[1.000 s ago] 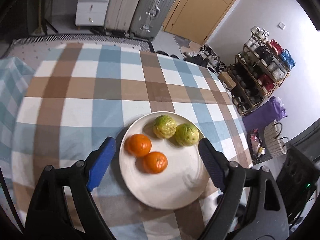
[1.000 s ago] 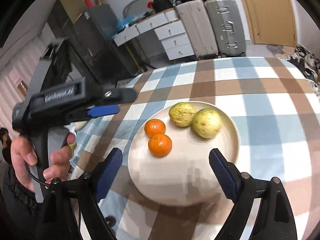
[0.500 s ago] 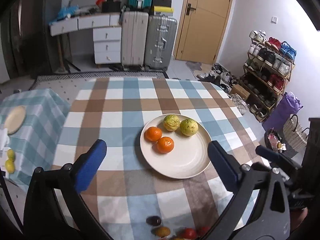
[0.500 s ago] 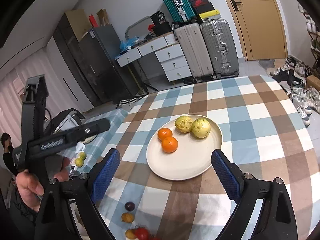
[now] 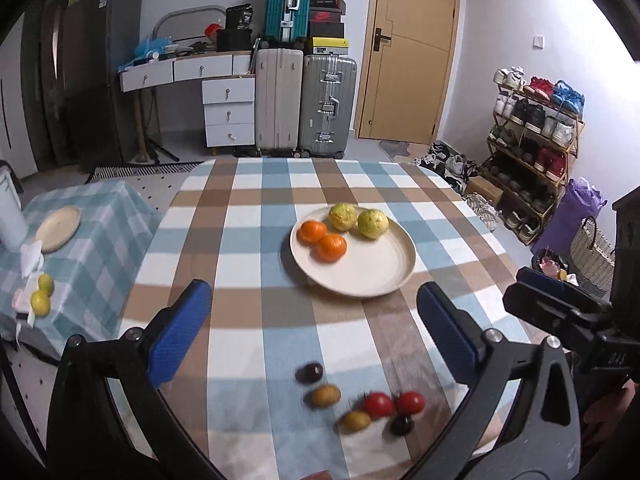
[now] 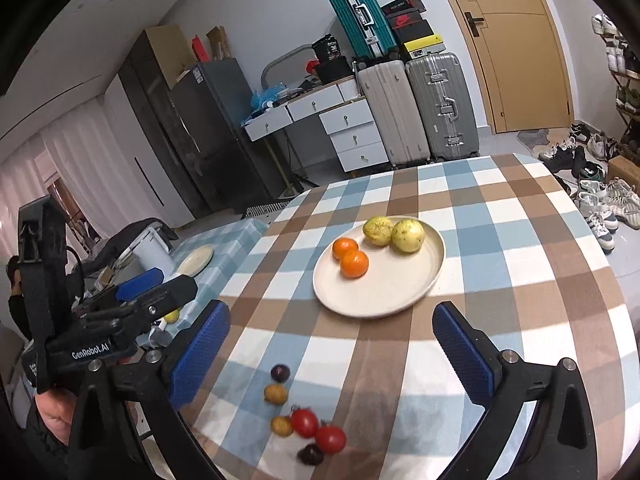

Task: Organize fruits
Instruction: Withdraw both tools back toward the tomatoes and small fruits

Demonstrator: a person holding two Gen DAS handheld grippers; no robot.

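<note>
A cream plate (image 5: 372, 268) on the checked tablecloth (image 5: 248, 240) holds two oranges (image 5: 331, 247) and two yellow-green fruits (image 5: 373, 223). Near the front edge lie several small fruits: red tomatoes (image 5: 378, 405), brownish-yellow ones (image 5: 325, 395) and dark plums (image 5: 309, 373). My left gripper (image 5: 312, 292) hangs wide open above them, nothing between its blue pads. In the right wrist view the plate (image 6: 384, 292), oranges (image 6: 354, 264) and tomatoes (image 6: 305, 422) show again. My right gripper (image 6: 330, 310) is empty, its jaws opening.
A lower side table (image 5: 100, 240) with a teal checked cloth at the left carries a small plate (image 5: 58, 228) and two yellow-green fruits (image 5: 42, 294). Suitcases (image 5: 328, 104), a drawer unit and a door stand behind. A shoe rack (image 5: 532, 132) lines the right wall.
Both grippers have drawn back and up from the plate, which now looks smaller and farther. The small fruits at the table's front have come into view. Both pairs of jaws have spread wider.
</note>
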